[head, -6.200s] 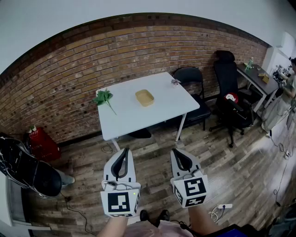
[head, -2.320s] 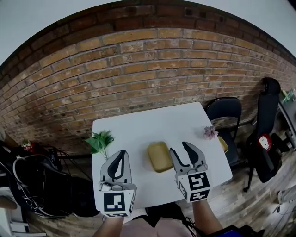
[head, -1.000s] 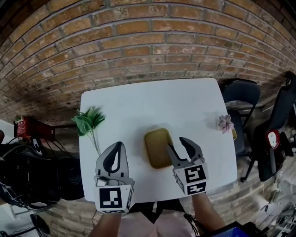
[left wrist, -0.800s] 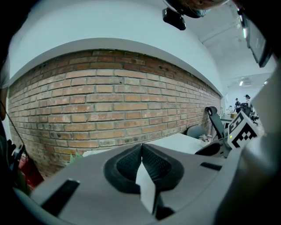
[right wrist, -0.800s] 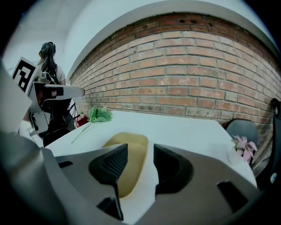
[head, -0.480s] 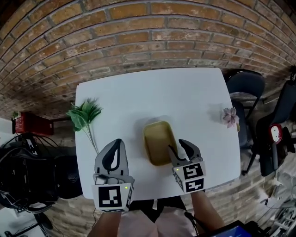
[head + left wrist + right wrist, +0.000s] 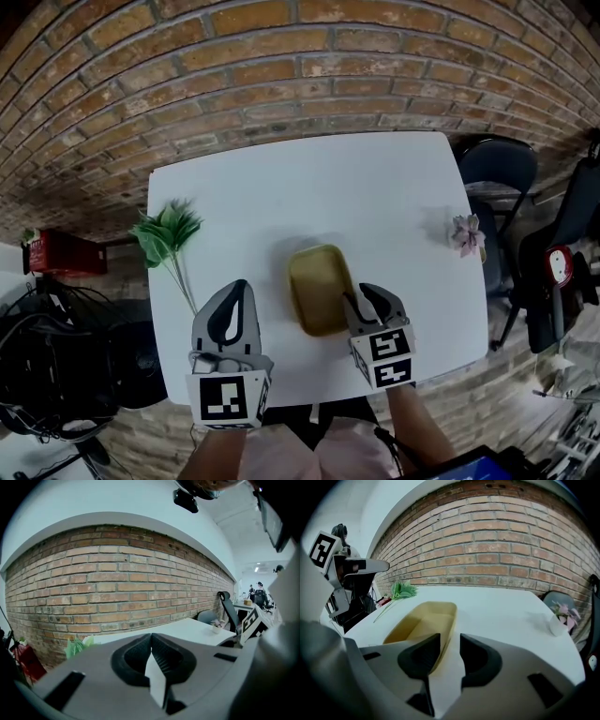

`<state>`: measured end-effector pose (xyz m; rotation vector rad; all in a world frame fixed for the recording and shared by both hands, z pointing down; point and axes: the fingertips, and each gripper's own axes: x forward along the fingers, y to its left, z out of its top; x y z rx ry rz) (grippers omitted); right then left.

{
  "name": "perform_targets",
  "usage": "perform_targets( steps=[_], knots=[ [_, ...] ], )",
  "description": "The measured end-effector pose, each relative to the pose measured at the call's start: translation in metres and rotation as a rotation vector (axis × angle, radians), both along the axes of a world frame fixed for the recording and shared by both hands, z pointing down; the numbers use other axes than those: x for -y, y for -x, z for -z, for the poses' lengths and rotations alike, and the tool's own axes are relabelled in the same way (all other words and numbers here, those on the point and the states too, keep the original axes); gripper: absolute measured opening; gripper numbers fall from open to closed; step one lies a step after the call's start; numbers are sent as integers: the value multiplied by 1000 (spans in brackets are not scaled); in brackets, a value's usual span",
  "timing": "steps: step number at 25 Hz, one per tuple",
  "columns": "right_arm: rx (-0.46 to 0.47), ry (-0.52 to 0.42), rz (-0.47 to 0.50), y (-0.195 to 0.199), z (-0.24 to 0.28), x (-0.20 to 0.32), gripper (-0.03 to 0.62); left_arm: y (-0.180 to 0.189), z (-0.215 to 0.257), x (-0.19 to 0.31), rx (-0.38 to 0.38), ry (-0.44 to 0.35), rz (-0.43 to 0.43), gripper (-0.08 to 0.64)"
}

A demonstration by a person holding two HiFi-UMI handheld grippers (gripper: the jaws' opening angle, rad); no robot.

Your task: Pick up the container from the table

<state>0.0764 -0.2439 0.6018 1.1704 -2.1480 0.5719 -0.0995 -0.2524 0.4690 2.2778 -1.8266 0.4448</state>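
Note:
A shallow yellow container [image 7: 317, 287] lies on the white table [image 7: 375, 197], a little front of middle. My right gripper [image 7: 359, 299] is down at its near right corner. In the right gripper view the container's [image 7: 419, 625] right wall runs between the jaws of the right gripper [image 7: 450, 641]: one jaw is inside the tray, the other outside. The jaws are closing, and a gap still shows beside the wall. My left gripper [image 7: 235, 290] hovers left of the container, apart from it. Its jaws [image 7: 151, 638] meet with nothing between them.
A green plant sprig [image 7: 167, 234] lies at the table's left edge. A small pink flower pot [image 7: 465, 232] stands near the right edge. Black chairs [image 7: 497, 169] stand to the right of the table, with a brick wall behind it and dark gear on the floor at left.
The person has come up to the table. Over the last second my right gripper sank onto the container's right wall and its jaws narrowed. The left gripper dropped slightly.

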Motion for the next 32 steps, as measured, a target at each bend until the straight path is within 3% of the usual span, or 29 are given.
perform_targets(
  steps=[32],
  knots=[
    [-7,10,-4,4,0,-4,21,-5,7,-2,8,-14,0,10]
  ],
)
